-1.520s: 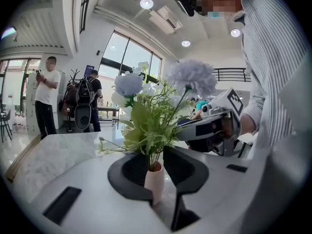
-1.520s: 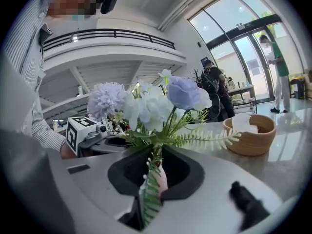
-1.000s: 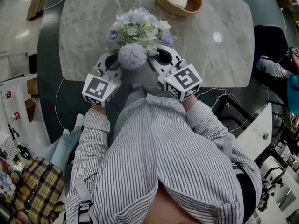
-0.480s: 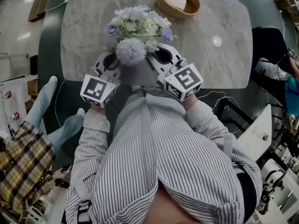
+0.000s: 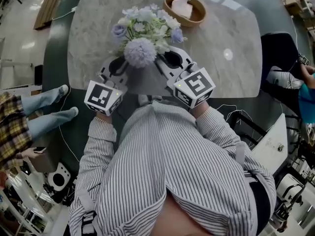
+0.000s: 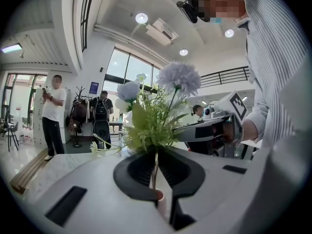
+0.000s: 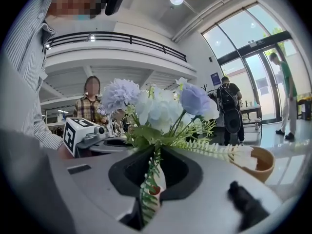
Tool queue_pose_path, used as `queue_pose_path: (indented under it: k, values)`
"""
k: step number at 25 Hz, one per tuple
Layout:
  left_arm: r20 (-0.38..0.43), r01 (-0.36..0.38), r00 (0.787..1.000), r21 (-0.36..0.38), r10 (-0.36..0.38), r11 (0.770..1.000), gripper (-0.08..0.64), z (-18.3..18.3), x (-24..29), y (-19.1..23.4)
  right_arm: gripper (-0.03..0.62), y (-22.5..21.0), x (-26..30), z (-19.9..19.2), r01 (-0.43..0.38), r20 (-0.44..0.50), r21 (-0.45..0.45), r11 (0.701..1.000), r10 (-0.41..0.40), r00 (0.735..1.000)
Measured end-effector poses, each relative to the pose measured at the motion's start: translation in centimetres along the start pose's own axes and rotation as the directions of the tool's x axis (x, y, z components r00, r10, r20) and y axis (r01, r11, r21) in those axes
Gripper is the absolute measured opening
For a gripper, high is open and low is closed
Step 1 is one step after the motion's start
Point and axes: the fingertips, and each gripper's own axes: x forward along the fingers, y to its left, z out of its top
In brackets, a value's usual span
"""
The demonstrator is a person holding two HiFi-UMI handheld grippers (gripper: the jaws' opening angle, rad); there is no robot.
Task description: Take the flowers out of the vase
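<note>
- The bunch of artificial lilac, pale-blue and white flowers with green fern leaves (image 5: 146,29) stands upright over the grey marble desk (image 5: 231,73), with its stems running down through both grippers.
- Left gripper (image 6: 157,193): fingers pinched shut on thin stems.
- Right gripper (image 7: 152,188): fingers clamped on a stem and a fern frond.
- The vase is hidden below, so the pull should go straight up.

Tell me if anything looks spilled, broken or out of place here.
Nothing stands out. The flowers stand upright, stems pinched by the left hand-held gripper and right hand-held gripper. The bowl sits upright on the table; no spill shows.
</note>
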Motion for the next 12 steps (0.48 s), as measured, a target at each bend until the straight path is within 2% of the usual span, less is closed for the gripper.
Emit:
queue_pose_path:
  k: [4, 12]
  values:
    - [0.029, 0.0, 1.0, 0.013, -0.001, 1.0, 0.026, 1.3, -0.1, -0.4, 0.043, 0.1, -0.5, 1.3, 0.001, 0.007, -0.054, 0.999, -0.001, 1.0]
    - [0.077, -0.003, 0.997, 0.026, 0.001, 1.0, 0.026, 3.9, -0.5, -1.1, 0.043, 0.3, -1.6, 3.7, 0.015, 0.031, -0.097, 0.995, -0.012, 0.999]
